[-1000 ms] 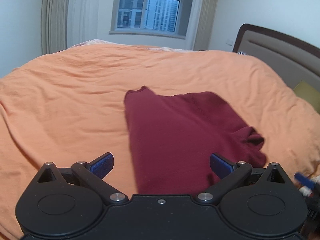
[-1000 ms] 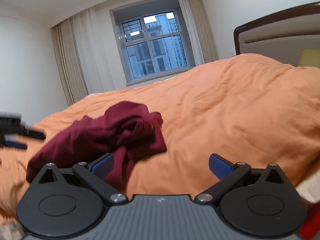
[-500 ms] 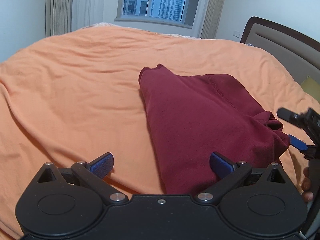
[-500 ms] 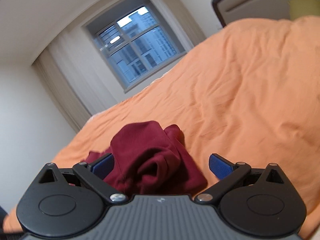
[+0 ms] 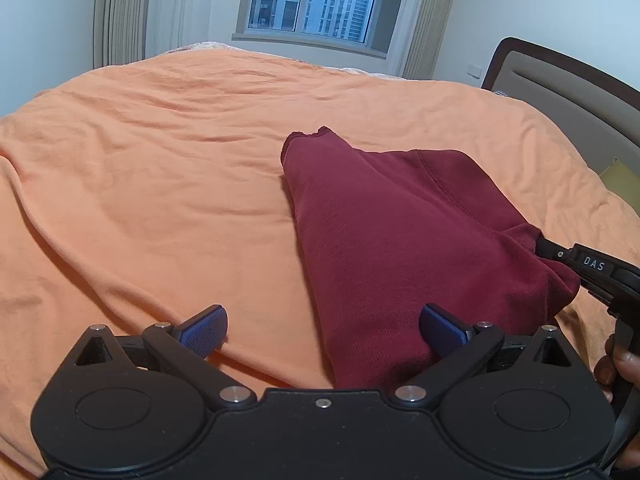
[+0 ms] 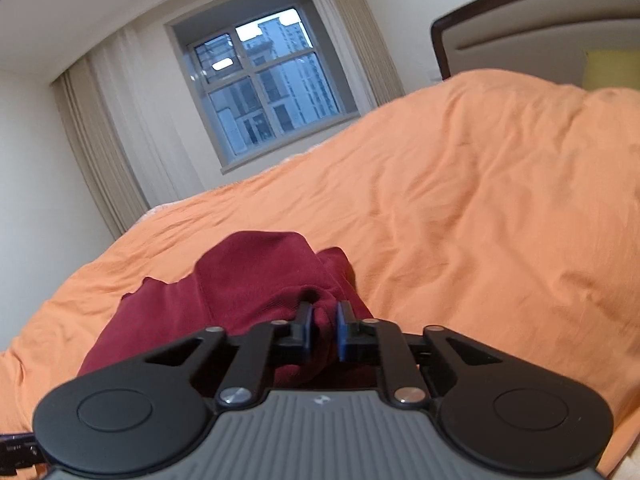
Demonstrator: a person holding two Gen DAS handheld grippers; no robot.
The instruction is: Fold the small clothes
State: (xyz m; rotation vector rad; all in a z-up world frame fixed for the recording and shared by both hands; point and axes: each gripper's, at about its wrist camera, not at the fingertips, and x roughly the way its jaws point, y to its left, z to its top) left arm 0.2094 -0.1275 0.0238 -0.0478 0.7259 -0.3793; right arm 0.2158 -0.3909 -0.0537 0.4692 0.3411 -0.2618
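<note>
A dark red garment [image 5: 400, 232] lies loosely folded on the orange bedspread [image 5: 160, 184]. My left gripper [image 5: 323, 326] hovers open over its near edge, blue pads wide apart, the right pad above the cloth and the left pad above bare bedspread. In the right wrist view my right gripper [image 6: 322, 330] is shut on a bunched fold of the dark red garment [image 6: 248, 280]. The right gripper's black body [image 5: 592, 268] enters the left wrist view from the right, its tips buried in the cloth's right edge. A hand [image 5: 616, 364] holds it.
A padded headboard [image 5: 568, 96] stands at the right with a yellow-green pillow [image 5: 620, 172] below it. A window [image 5: 312, 0] and curtains [image 5: 120, 12] are behind the bed. The wide orange bedspread spreads left of the garment.
My right gripper went from open to shut on the garment's bunched right edge. The left gripper moved nearer the cloth and stayed open.
</note>
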